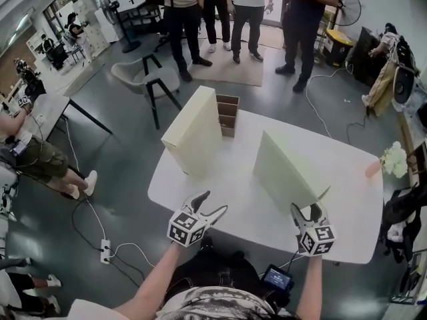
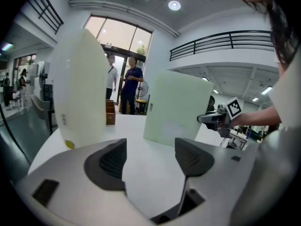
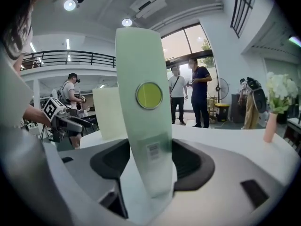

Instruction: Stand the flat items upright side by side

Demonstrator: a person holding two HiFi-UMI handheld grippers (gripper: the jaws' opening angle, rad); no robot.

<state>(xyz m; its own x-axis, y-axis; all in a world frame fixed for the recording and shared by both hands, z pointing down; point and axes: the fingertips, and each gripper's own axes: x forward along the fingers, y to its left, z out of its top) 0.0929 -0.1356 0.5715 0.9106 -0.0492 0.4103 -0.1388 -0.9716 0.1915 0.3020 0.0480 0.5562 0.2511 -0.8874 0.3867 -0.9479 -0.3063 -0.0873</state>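
Observation:
Two large flat boxes stand upright on the white table [image 1: 233, 199]. The cream box [image 1: 193, 129] is at the left, tall at the left of the left gripper view [image 2: 77, 84]. The pale green box [image 1: 287, 169] stands at the right. My right gripper [image 1: 308, 212] grips its near edge. In the right gripper view that edge [image 3: 143, 126], with a yellow round sticker and a barcode label, fills the gap of my right gripper [image 3: 149, 166], both pads against it. My left gripper [image 1: 213, 202] is open and empty over the table's front edge [image 2: 150, 149].
A brown cardboard divider box [image 1: 227, 115] sits at the table's far edge behind the cream box. A pink vase with white flowers [image 1: 383, 164] stands at the table's right end. A chair [image 1: 150, 79] and several standing people are beyond the table.

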